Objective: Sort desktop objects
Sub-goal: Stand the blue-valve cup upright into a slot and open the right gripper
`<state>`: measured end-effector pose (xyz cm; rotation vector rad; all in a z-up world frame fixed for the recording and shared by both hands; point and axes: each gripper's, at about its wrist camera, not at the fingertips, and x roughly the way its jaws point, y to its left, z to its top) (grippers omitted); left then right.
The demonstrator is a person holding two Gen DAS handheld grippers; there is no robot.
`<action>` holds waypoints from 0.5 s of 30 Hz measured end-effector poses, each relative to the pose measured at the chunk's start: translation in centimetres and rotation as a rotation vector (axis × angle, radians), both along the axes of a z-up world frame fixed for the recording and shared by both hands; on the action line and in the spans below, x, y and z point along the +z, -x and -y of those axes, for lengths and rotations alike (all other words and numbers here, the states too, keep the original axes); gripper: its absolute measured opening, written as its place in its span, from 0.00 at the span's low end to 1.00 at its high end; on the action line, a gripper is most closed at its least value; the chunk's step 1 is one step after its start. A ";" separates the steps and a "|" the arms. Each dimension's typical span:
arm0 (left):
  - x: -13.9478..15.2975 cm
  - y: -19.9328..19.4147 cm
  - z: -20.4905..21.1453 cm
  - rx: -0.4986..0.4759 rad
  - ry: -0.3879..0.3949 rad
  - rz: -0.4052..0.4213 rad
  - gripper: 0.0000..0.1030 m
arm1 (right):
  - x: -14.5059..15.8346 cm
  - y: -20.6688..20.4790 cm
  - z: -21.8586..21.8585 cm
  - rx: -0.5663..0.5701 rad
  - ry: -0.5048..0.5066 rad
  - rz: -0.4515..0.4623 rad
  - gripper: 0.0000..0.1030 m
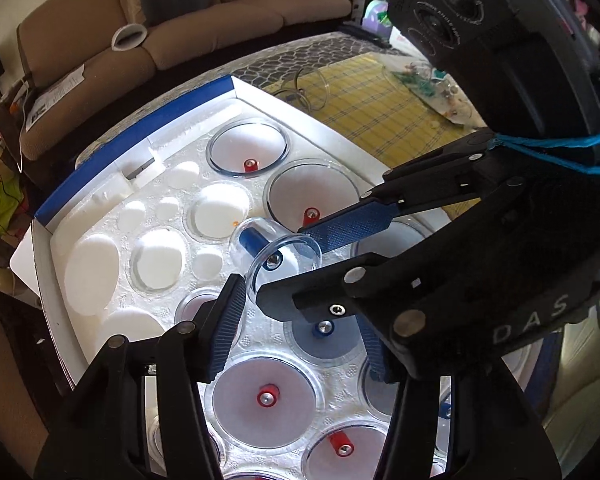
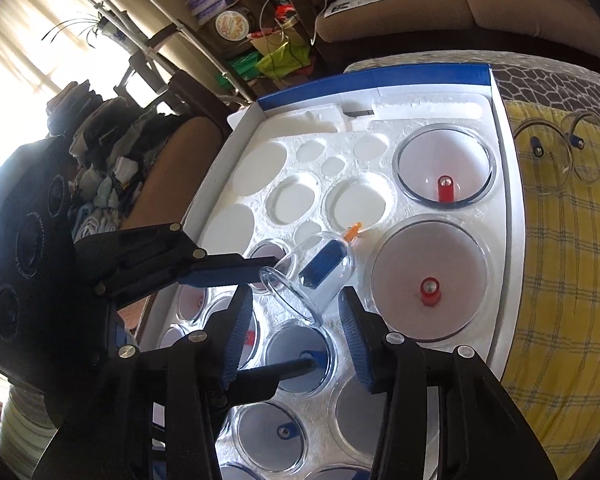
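A small clear cup with a blue valve lies tilted on the white foam insert of a blue-edged box, its mouth towards both cameras. My right gripper is open with its fingertips on either side of the cup; foam shows between one pad and the rim. My left gripper is also open, just short of the cup, one fingertip by its rim. Larger clear cups with red valves and one with a blue valve sit in their holes.
Several round holes in the foam hold nothing. A small orange piece lies beside the tilted cup. Two loose clear cups rest on the yellow checked cloth to the right of the box. A brown sofa stands behind.
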<state>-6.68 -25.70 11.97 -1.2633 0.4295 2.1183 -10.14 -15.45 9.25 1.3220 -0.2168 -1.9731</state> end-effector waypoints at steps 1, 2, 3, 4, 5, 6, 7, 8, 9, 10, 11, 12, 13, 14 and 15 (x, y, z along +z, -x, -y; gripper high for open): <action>0.4 -0.2 0.0 -0.005 -0.008 0.005 0.49 | 0.2 -0.1 -0.1 0.003 0.006 0.000 0.46; 0.7 -0.4 0.0 -0.008 -0.013 0.009 0.49 | 0.4 -0.1 -0.3 0.003 0.016 0.007 0.46; 1.1 -0.6 0.0 -0.009 -0.016 0.007 0.49 | 0.6 -0.1 -0.4 0.003 0.027 0.021 0.46; 1.5 -0.9 -0.1 -0.014 -0.018 0.007 0.49 | 0.7 -0.2 -0.6 0.001 0.036 0.036 0.46; 1.8 -1.1 -0.1 -0.018 -0.018 0.008 0.49 | 0.8 -0.2 -0.7 -0.002 0.046 0.051 0.46; 2.1 -1.3 -0.2 -0.020 -0.014 0.008 0.49 | 0.8 -0.2 -0.8 -0.006 0.059 0.073 0.46; 2.2 -1.5 -0.3 -0.022 -0.007 0.007 0.50 | 0.8 -0.2 -1.0 -0.013 0.073 0.093 0.46; 2.2 -1.6 -0.4 -0.023 -0.001 0.012 0.50 | 0.8 -0.2 -1.2 -0.021 0.083 0.107 0.46; 2.2 -1.7 -0.5 -0.024 0.003 0.018 0.50 | 0.8 -0.3 -1.3 -0.027 0.086 0.114 0.46; 2.1 -1.8 -0.6 -0.026 0.007 0.021 0.50 | 0.8 -0.4 -1.3 -0.028 0.081 0.113 0.45; 1.9 -1.8 -0.7 -0.026 0.013 0.021 0.50 | 0.9 -0.5 -1.3 -0.027 0.071 0.103 0.45; 1.6 -1.6 -0.7 -0.019 0.020 0.023 0.50 | 1.0 -0.6 -1.2 -0.026 0.056 0.092 0.45; 1.2 -1.4 -0.7 -0.012 0.026 0.028 0.50 | 1.0 -0.6 -1.0 -0.026 0.041 0.076 0.45; 0.9 -1.2 -0.7 -0.007 0.027 0.029 0.50 | 1.0 -0.6 -0.8 -0.021 0.032 0.061 0.45; 0.6 -1.0 -0.8 -0.004 0.027 0.030 0.50 | 1.0 -0.6 -0.5 -0.016 0.025 0.048 0.45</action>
